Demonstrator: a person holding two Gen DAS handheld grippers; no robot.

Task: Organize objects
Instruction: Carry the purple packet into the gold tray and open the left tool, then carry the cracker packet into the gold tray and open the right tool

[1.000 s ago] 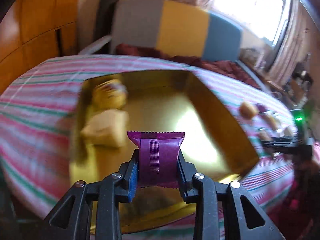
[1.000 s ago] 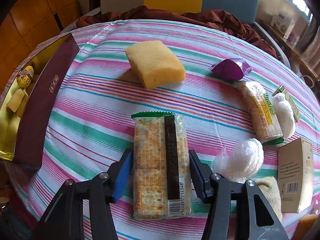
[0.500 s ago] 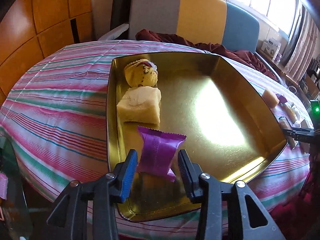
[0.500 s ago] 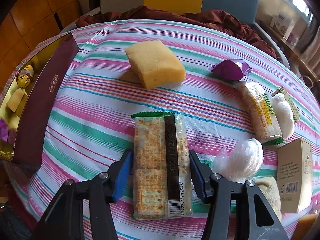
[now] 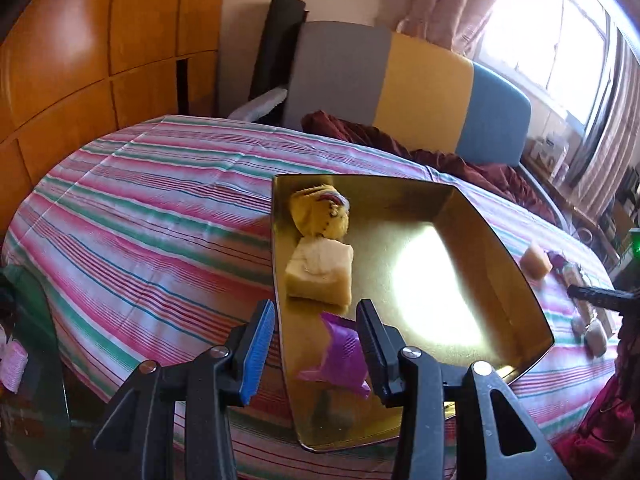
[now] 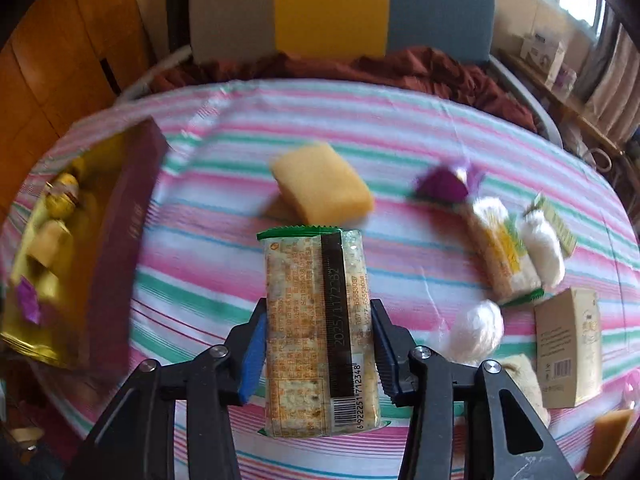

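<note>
My left gripper [image 5: 315, 316] is open over the near left corner of the gold tray [image 5: 500, 248]. A purple packet [image 5: 340, 356] lies loose on the tray floor below its fingers, close to the right pad. Beyond it sit a pale wrapped cake [image 5: 320, 272] and a yellow wrapped snack [image 5: 320, 216]. The jaws of my right gripper [image 6: 318, 320] are closing, with both pads pressed on a long cracker packet [image 6: 300, 272]. The packet is held lengthwise above the striped cloth.
On the cloth past the held packet lie a yellow cake [image 6: 324, 192] and a purple packet [image 6: 444, 186]. A second cracker packet [image 6: 500, 252], white wrapped lumps [image 6: 476, 328] and a small carton [image 6: 568, 344] lie to the right. The tray's maroon wall [image 6: 124, 220] stands at left.
The left jaws opened and let the purple packet drop into the tray, then drew back to the left. The right jaws closed on the cracker packet and raised it off the cloth.
</note>
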